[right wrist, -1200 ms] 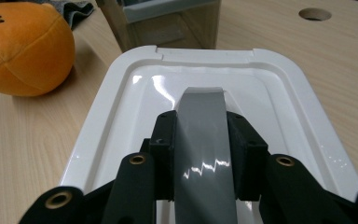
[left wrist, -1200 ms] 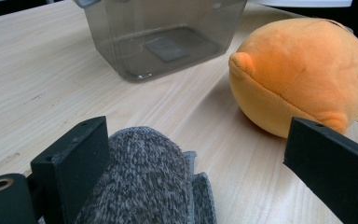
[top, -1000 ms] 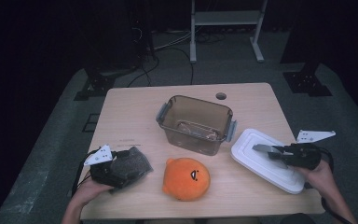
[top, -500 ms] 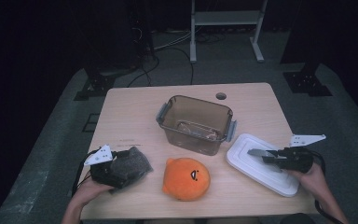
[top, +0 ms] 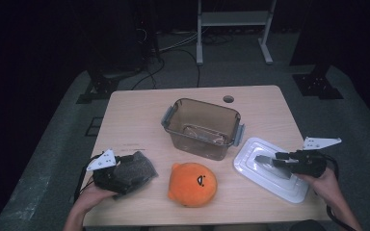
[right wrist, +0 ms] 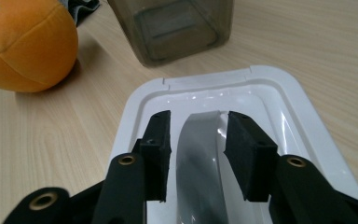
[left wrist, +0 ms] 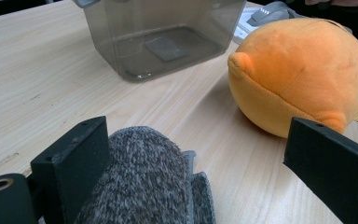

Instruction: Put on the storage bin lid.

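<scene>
- Wooden table [top: 139, 120]: bears every item below; the tub serves as landmark throughout.
- Tub [top: 202, 127]: clear, smoky plastic with grey side handles, standing upright and uncovered near the table's middle; a flat square item lies on its floor, too indistinct to name.
- Plush [top: 192, 184]: orange and round, with a small dark face mark; it lies on the person's side of the tub, just apart from it.
- Lid [top: 250, 154]: white, flat on the table right of the tub and slightly nearer the person, with a grey handle [right wrist: 200, 154] along its middle.
- Right gripper [top: 270, 162]: held over the lid, right of the tub. In the right gripper view its jaws stand on either side of the handle, a narrow gap visible on each side; they are apart, not clamped.
- Cloth [left wrist: 144, 182]: grey knitted fabric, left of the tub and nearer the person, left of the plush.
- Left gripper [top: 135, 171]: rests at the cloth. In the left gripper view its jaws stand wide apart; the cloth touches the left jaw, and the other jaw stands clear, in front of the plush.
</scene>
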### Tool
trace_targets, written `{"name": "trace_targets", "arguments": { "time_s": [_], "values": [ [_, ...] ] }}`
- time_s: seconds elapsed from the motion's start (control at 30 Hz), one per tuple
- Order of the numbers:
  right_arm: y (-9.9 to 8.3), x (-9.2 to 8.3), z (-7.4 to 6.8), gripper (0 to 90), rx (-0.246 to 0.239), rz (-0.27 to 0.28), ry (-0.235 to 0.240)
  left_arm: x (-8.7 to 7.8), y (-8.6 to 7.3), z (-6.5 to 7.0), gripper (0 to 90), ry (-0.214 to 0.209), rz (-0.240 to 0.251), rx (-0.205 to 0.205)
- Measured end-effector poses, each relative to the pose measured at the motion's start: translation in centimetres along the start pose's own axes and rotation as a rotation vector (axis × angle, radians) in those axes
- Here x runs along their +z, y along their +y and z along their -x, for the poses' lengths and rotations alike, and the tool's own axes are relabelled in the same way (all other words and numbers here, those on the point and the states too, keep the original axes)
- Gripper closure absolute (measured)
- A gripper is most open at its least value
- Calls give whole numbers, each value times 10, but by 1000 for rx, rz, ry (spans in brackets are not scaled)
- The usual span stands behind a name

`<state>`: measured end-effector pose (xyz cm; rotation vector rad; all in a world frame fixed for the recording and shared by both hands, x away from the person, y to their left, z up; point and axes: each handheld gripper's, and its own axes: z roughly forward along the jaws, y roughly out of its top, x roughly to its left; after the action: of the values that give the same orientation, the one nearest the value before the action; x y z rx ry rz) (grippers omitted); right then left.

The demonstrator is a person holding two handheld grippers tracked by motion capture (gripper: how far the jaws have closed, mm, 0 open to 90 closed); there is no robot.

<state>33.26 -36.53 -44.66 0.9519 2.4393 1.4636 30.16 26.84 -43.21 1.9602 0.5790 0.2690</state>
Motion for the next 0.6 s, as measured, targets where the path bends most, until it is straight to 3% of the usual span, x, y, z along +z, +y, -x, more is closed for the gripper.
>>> {"name": "trace_targets", "arguments": {
  "time_s": [0.23, 0.6],
  "values": [
    [19, -2, -14, 534, -49, 27, 25, 0, 0, 0, 61, 1, 1, 0],
    [57, 12, -57, 432, -154, 51, 127, -2, 0, 0, 61, 4, 1, 3]
  ]
}}
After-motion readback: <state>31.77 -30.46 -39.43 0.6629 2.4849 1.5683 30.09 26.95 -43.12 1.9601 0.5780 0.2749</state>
